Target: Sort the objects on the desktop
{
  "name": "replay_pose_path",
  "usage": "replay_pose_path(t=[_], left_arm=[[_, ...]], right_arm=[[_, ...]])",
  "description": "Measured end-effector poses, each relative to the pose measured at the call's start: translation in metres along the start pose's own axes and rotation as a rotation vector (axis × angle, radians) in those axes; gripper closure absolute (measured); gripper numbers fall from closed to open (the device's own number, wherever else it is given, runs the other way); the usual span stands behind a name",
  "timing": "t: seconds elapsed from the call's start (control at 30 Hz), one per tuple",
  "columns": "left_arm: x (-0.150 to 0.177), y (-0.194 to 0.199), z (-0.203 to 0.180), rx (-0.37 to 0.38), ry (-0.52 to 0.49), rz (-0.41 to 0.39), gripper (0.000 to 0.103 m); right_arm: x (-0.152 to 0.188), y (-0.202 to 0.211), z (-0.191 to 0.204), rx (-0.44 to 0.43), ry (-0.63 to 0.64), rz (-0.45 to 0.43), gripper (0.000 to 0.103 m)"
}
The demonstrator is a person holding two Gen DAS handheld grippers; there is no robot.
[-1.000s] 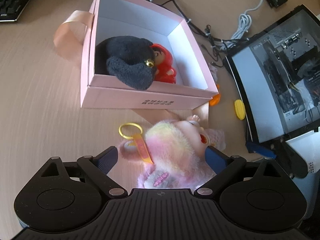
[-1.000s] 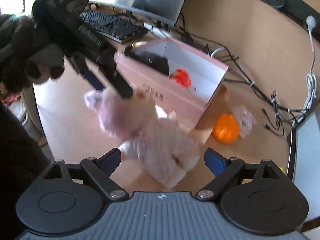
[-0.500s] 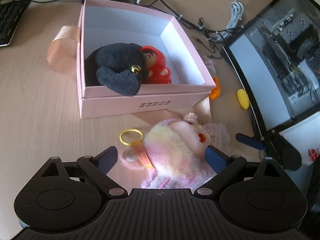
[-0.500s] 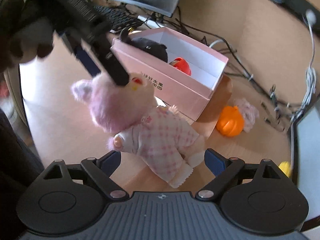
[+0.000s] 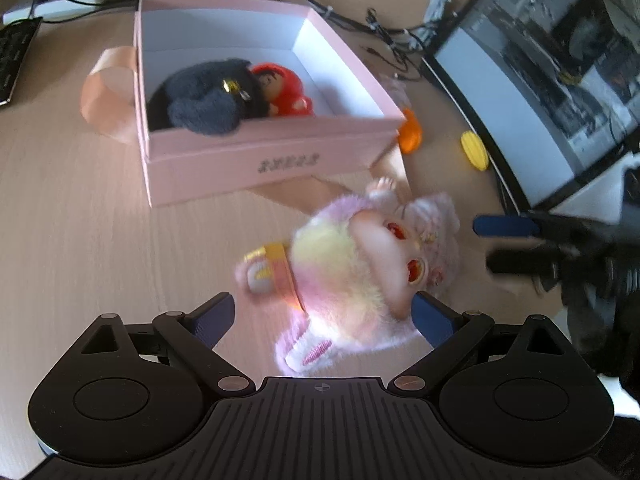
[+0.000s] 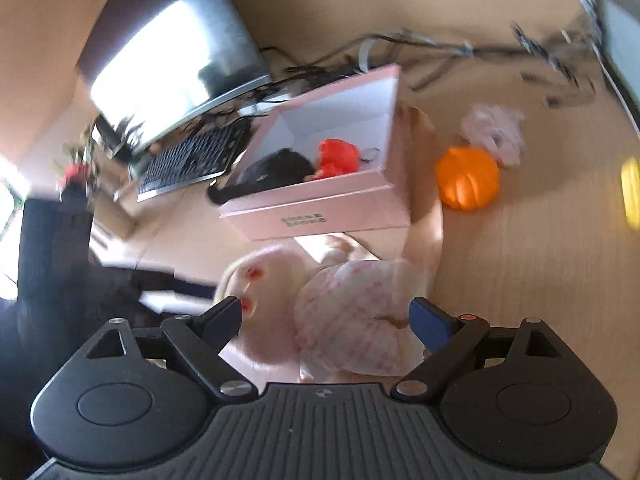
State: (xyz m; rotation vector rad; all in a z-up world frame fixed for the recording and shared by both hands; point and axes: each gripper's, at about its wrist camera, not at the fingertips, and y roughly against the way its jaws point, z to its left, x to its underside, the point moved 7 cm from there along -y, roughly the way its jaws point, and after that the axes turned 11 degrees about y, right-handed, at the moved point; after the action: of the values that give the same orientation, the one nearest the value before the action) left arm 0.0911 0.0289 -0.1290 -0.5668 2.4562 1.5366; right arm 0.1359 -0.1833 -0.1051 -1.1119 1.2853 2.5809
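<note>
A plush doll with a pink and yellow furry head (image 5: 352, 276) and a pink checked dress (image 6: 352, 320) lies on the desk in front of the pink box (image 5: 256, 156). My left gripper (image 5: 324, 314) is open, with the doll's head between its wide-set fingers. My right gripper (image 6: 326, 314) is also open and straddles the doll's body; it appears blurred at the right edge (image 5: 484, 246) of the left wrist view. Inside the box lie a black plush (image 5: 200, 100) and a red doll (image 5: 284, 92).
An orange pumpkin (image 6: 466, 184), a fluffy pink item (image 6: 492, 132) and a yellow corn piece (image 5: 474, 156) lie right of the box. A monitor (image 5: 536, 88) stands at the right. A keyboard (image 6: 192, 156), another screen (image 6: 172, 64) and cables (image 5: 384, 32) lie behind the box.
My right gripper has dropped in close around the doll's body. The doll's head has rolled, so its face now shows in the left wrist view. Both grippers stay open.
</note>
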Motion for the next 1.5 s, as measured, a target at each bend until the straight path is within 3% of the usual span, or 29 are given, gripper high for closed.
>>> replay_pose_path(t=[0.1, 0.3, 0.47, 0.6, 0.67, 1.0, 1.17, 1.37, 1.5], left_arm=[[0.004, -0.004, 0.001, -0.018, -0.003, 0.01, 0.005], [0.002, -0.001, -0.002, 0.001, 0.007, -0.01, 0.006], [-0.006, 0.009, 0.003, 0.115, 0.139, -0.018, 0.006], [-0.014, 0.005, 0.009, 0.153, 0.227, -0.007, 0.006], [-0.016, 0.001, 0.008, 0.148, 0.237, 0.001, 0.011], [-0.018, -0.006, -0.005, 0.157, 0.17, 0.02, 0.024], [-0.028, 0.019, -0.014, 0.233, 0.128, 0.0, 0.024], [-0.068, 0.079, -0.025, 0.353, 0.025, -0.136, 0.024], [-0.117, 0.094, -0.022, 0.364, -0.054, -0.228, 0.023]], right_arm=[[0.001, -0.015, -0.008, 0.044, -0.007, 0.02, 0.012], [0.009, -0.033, -0.009, 0.051, -0.001, 0.053, 0.012], [0.012, -0.04, -0.009, 0.053, 0.009, 0.065, 0.014], [0.013, -0.039, -0.008, 0.06, 0.033, 0.066, 0.014], [0.013, -0.039, -0.006, 0.065, 0.047, 0.066, 0.014], [0.01, -0.032, 0.003, 0.094, 0.062, 0.032, 0.015], [-0.007, -0.003, 0.02, 0.14, 0.051, -0.048, 0.016], [-0.064, 0.032, 0.055, 0.221, 0.11, -0.19, 0.016], [-0.114, 0.025, 0.064, 0.293, 0.177, -0.254, 0.016]])
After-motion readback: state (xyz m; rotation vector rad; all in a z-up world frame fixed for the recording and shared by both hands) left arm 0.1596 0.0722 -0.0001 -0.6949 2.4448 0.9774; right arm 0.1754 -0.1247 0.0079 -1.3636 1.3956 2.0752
